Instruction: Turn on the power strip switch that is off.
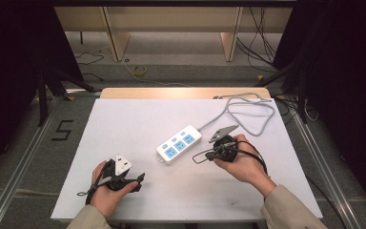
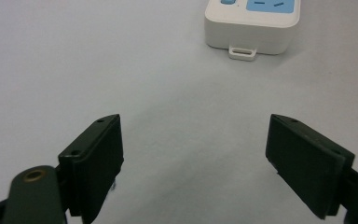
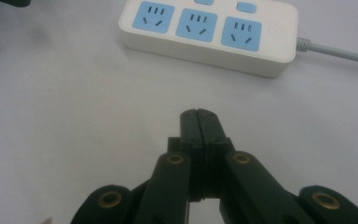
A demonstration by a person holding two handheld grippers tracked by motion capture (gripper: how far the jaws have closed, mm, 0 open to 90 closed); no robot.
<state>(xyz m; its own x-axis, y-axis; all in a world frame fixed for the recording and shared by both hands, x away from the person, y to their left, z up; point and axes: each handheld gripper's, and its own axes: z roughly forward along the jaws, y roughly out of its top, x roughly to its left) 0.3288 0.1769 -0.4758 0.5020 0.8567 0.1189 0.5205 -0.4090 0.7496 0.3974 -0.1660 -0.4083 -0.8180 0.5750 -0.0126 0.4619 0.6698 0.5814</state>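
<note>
Two grippers waited over the white table [image 1: 124,124], neither holding anything. Its power strip [image 1: 178,144] lay mid-table, cord [image 1: 248,112] looping toward the far right corner. The left gripper [image 2: 193,158] stood with jaws wide apart, near the strip's end; the right gripper [image 3: 199,122] had jaws pressed together and empty. Approach seemed in hand; next, one gripper would need to reach the strip.
</note>
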